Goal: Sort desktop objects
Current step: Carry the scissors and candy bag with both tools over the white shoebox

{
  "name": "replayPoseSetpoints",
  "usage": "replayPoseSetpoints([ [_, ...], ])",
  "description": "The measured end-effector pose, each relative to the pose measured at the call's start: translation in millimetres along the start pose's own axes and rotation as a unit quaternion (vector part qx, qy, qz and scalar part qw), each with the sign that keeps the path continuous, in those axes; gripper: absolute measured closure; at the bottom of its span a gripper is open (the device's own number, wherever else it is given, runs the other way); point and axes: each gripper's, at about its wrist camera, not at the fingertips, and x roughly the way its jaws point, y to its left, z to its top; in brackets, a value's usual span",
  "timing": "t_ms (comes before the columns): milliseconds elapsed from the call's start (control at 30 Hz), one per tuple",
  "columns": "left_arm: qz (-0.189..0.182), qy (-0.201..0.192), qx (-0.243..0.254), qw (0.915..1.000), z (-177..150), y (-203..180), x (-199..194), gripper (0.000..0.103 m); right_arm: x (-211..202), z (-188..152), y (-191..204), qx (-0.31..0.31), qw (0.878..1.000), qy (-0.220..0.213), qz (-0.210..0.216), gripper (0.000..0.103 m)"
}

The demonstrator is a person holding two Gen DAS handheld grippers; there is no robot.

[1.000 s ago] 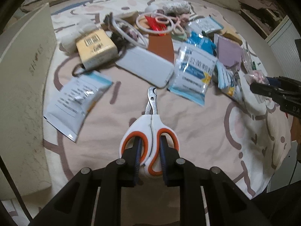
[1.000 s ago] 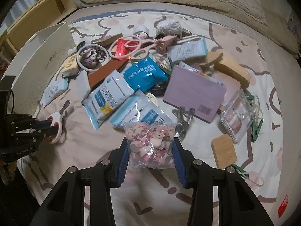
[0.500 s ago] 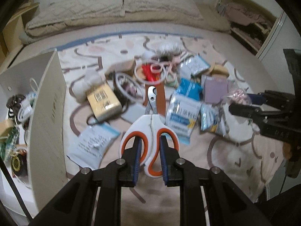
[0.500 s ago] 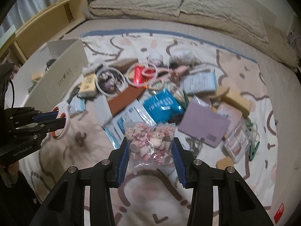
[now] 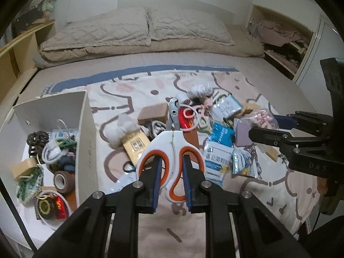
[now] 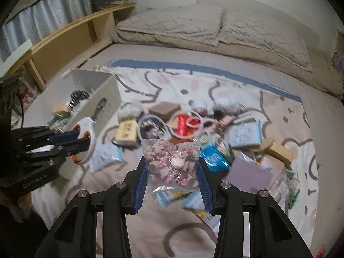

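Left gripper [image 5: 171, 180]: jaws clenched on the white-and-orange scissors [image 5: 172, 150], blades pointing far, held above the bed.
Right gripper [image 6: 172, 182]: jaws clamped on a clear bag of pink bits [image 6: 172, 163], held over the clutter.
White box [image 5: 86, 133]: left of the scissors, open, holding cables, tape and small items.
Blanket [image 5: 290, 185]: patterned, spread on the bed; packets, rings and pads scattered mid to right.

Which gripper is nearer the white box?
Left. The left gripper, shut on the scissors, hangs beside the white box; the right gripper, gripping the bag, is farther off.
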Motion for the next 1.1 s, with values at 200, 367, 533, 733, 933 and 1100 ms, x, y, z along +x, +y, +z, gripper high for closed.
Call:
replayPoseSetpoints([
  [200, 0.008, -0.013, -0.015, 0.9998, 6.3, 20.2, -15.6, 0.084, -4.4, 17.7, 25.2, -0.009, 0.999, -0.026, 0.016, 0.059],
  [367, 0.024, -0.033, -0.033, 0.9986, 10.7, 45.3, -33.3, 0.084, -4.0, 30.8, 44.0, -0.015, 0.999, -0.039, 0.032, 0.059],
  [533, 0.036, -0.047, -0.079, 0.9951, 12.5, 84.4, -51.2, 0.084, -1.7, 41.8, 64.9, -0.024, 0.997, -0.049, 0.047, 0.059],
  [733, 0.062, -0.061, -0.117, 0.9894, 10.9, 124.2, -67.5, 0.084, 4.0, 52.6, 95.0, -0.042, 0.995, -0.055, 0.070, 0.059],
  [933, 0.093, -0.066, -0.141, 0.9834, 4.7, 161.2, -79.1, 0.084, 11.0, 61.3, 122.0, -0.057, 0.992, -0.058, 0.094, 0.059],
  [1100, 0.115, -0.055, -0.158, 0.9793, -8.1, 186.5, -83.6, 0.084, 19.1, 64.5, 141.2, -0.072, 0.990, -0.054, 0.111, 0.059],
])
